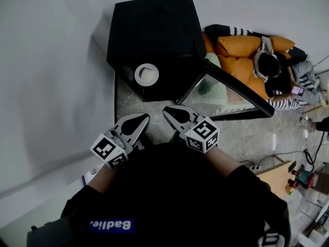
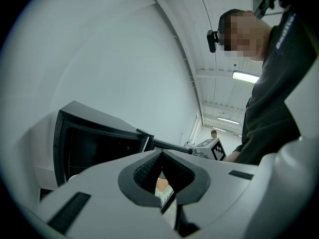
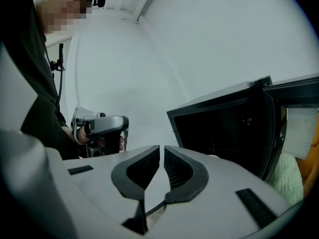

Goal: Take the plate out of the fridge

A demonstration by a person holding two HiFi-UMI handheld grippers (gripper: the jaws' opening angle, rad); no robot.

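Ahead of the fingers [image 1: 132,128], well apart, the plate [image 1: 146,74] is sitting at the open fridge's [image 1: 154,30] front; left gripper [image 1: 144,118] and right gripper [image 1: 168,111] are both showing fingers pressed together.

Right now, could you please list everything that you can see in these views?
fridge: one, black, against the wall
door: one, glass, black frame, swung open at the fridge's right
plate: one, white, at the fridge's open front
sofa: one, orange, right of the fridge
person: one, dark clothes, on the sofa
left gripper: one, white, jaws shut, empty
right gripper: one, white, jaws shut, empty
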